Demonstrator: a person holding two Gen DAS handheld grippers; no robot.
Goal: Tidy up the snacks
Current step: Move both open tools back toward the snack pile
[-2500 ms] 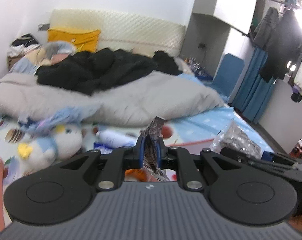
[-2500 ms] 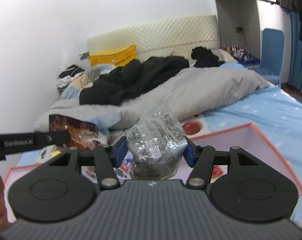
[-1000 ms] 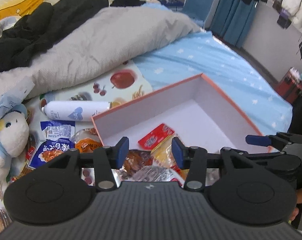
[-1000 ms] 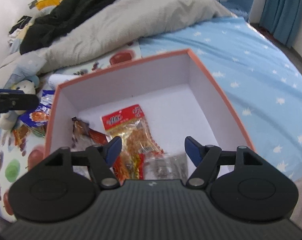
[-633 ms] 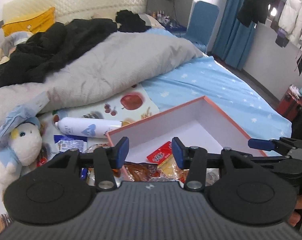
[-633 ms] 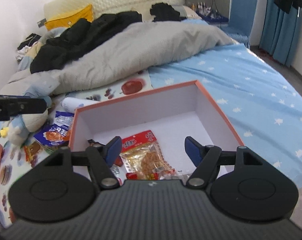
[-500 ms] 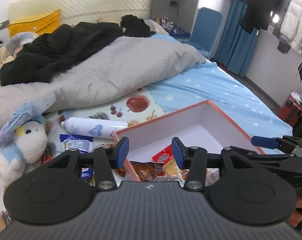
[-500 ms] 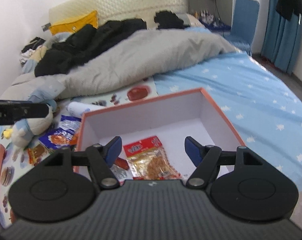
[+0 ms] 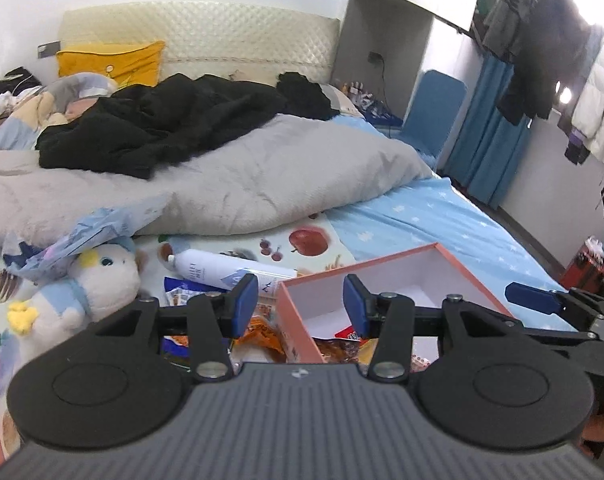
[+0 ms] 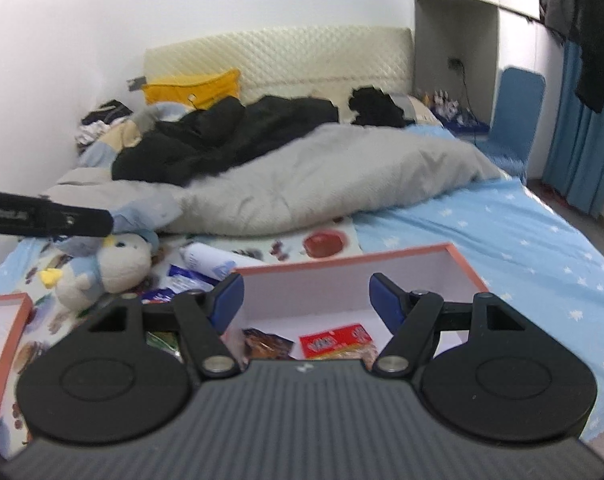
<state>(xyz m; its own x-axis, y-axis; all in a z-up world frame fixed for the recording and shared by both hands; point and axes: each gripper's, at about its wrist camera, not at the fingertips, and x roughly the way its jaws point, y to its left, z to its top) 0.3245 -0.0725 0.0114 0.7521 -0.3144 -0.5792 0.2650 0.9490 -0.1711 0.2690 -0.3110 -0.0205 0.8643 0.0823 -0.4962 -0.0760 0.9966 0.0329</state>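
Observation:
An orange-edged white box [image 9: 454, 268] [image 10: 342, 276] lies on the bed and holds snack packets, among them a red one [image 10: 334, 340] and a brown one [image 10: 267, 342]. More packets [image 9: 261, 328] lie loose on the sheet left of the box. My left gripper [image 9: 300, 304] hangs open above the box's left wall with nothing between its fingers. My right gripper [image 10: 306, 300] is open too, raised over the box, its fingers empty. The right gripper's blue fingertip [image 9: 530, 298] shows at the right of the left wrist view.
A white spray can [image 9: 221, 270] and a plush toy [image 9: 81, 284] lie left of the box. A box lid [image 10: 1, 332] sits at the far left. A grey duvet [image 9: 241, 188] and black clothes [image 9: 161, 120] fill the bed behind. A blue chair [image 9: 434, 112] stands beside the bed.
Both grippers have let go of their packets into the box, then risen and tilted up. The box now sits lower in both views and more of the room shows.

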